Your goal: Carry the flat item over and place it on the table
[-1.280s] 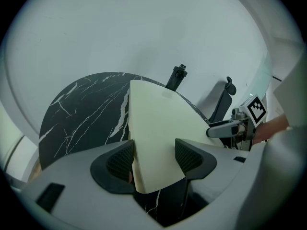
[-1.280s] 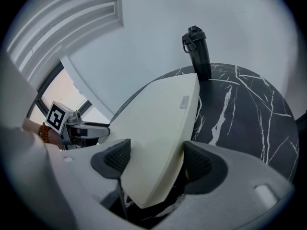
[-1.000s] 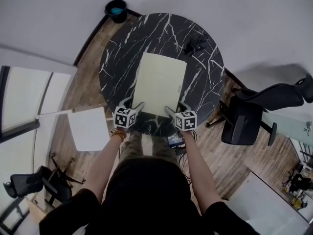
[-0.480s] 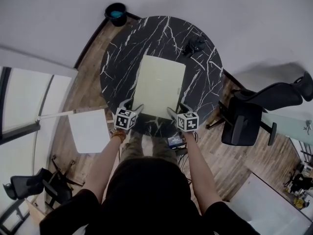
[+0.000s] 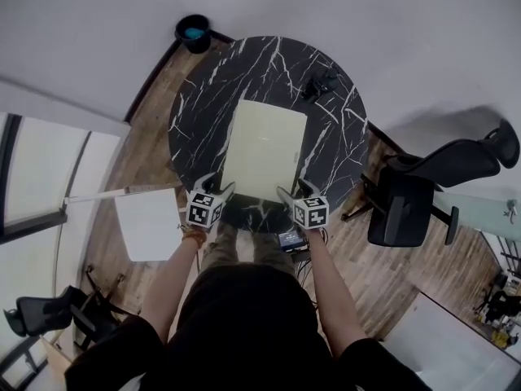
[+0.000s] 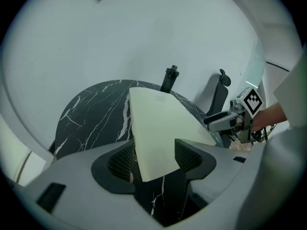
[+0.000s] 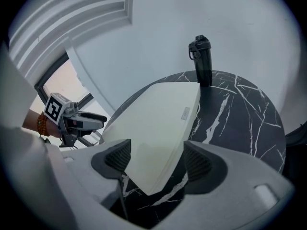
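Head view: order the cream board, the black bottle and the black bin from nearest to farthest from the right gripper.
1. Cream board, near corner between the right gripper tongs.
2. Black bottle, far right of the table.
3. Black bin, floor beyond the table.

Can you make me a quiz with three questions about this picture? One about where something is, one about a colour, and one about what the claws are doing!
1. Where is the cream sheet?
A. On the floor
B. On the round table
C. On the chair

2. What colour is the table?
A. Black with white veins
B. Red
C. Yellow

3. How are the left claw and the right claw?
A. Both open
B. Both squeezed shut
C. One open, one shut

Answers:
1. B, since the head view shows the sheet on the tabletop.
2. A, since the top looks like dark marble with white lines.
3. A, since in each gripper view the claw's two sides stand wide apart, with a corner of the sheet between them.
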Demonstrator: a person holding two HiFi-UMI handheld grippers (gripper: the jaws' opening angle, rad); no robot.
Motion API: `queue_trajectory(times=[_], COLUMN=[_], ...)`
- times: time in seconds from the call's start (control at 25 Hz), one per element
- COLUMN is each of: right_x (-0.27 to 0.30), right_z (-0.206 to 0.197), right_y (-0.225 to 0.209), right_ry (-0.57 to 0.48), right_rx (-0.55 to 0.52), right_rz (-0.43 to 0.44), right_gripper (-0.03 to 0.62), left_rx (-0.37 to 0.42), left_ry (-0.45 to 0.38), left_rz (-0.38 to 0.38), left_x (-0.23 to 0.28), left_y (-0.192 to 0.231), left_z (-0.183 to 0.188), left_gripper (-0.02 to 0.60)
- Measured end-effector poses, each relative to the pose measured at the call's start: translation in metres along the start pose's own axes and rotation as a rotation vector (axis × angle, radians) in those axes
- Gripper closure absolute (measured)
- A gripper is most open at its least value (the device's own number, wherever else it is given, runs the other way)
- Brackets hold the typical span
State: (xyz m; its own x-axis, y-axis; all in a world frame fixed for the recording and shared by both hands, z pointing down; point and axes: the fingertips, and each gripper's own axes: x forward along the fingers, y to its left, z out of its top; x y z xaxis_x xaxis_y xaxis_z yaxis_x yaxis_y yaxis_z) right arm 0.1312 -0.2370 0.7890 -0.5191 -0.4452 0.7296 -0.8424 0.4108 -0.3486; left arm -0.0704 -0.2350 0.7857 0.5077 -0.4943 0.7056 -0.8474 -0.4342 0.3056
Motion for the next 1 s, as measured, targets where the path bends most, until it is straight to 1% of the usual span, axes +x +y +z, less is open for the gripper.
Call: queue_trajectory(times=[0.12,0.2,0.28,0.36,0.48,0.56,0.64,0.68,0.76,0.92,1.0], right_x=[-0.004,-0.008,-0.013,-0.017,-0.026,-0.034,-0.042,-0.045,-0.053,-0.077,-0.091], right_z=[0.004,0.009,0.016,0.025,0.039,0.051,0.062,0.068,0.08,0.111,0.129], right_y=[0.005,0.007,0.011,0.014,0.02,0.025,0.03,0.033,0.04,0.056,0.066], right_ry=[-0.02,-0.038,-0.063,-0.089,-0.131,-0.171,-0.211,-0.23,-0.267,-0.364,-0.417], right_rx=[-0.024,-0.042,-0.066,-0.085,-0.111,-0.136,-0.161,-0.171,-0.192,-0.24,-0.272], right_rz=[-0.008,-0.018,-0.028,-0.036,-0.047,-0.059,-0.07,-0.073,-0.074,-0.084,-0.087], right_gripper=[0.258,0.306,0.332,0.35,0.359,0.39,0.447,0.459,0.463,0.539,0.549], left_rx=[0.012,0.027,0.054,0.084,0.123,0.141,0.152,0.159,0.182,0.259,0.296], left_ry=[-0.029,-0.049,-0.073,-0.101,-0.141,-0.166,-0.191,-0.204,-0.233,-0.303,-0.342], left_rz=[-0.018,-0.032,-0.039,-0.036,-0.027,-0.032,-0.044,-0.047,-0.052,-0.067,-0.084], left_x=[-0.005,-0.007,-0.01,-0.014,-0.021,-0.026,-0.032,-0.035,-0.042,-0.058,-0.067], left_y=[-0.007,-0.013,-0.018,-0.022,-0.027,-0.031,-0.036,-0.039,-0.044,-0.062,-0.073], left_z=[0.01,0.019,0.029,0.039,0.054,0.063,0.073,0.078,0.09,0.122,0.14], left_gripper=[0.315,0.322,0.338,0.401,0.448,0.468,0.471,0.476,0.493,0.513,0.525])
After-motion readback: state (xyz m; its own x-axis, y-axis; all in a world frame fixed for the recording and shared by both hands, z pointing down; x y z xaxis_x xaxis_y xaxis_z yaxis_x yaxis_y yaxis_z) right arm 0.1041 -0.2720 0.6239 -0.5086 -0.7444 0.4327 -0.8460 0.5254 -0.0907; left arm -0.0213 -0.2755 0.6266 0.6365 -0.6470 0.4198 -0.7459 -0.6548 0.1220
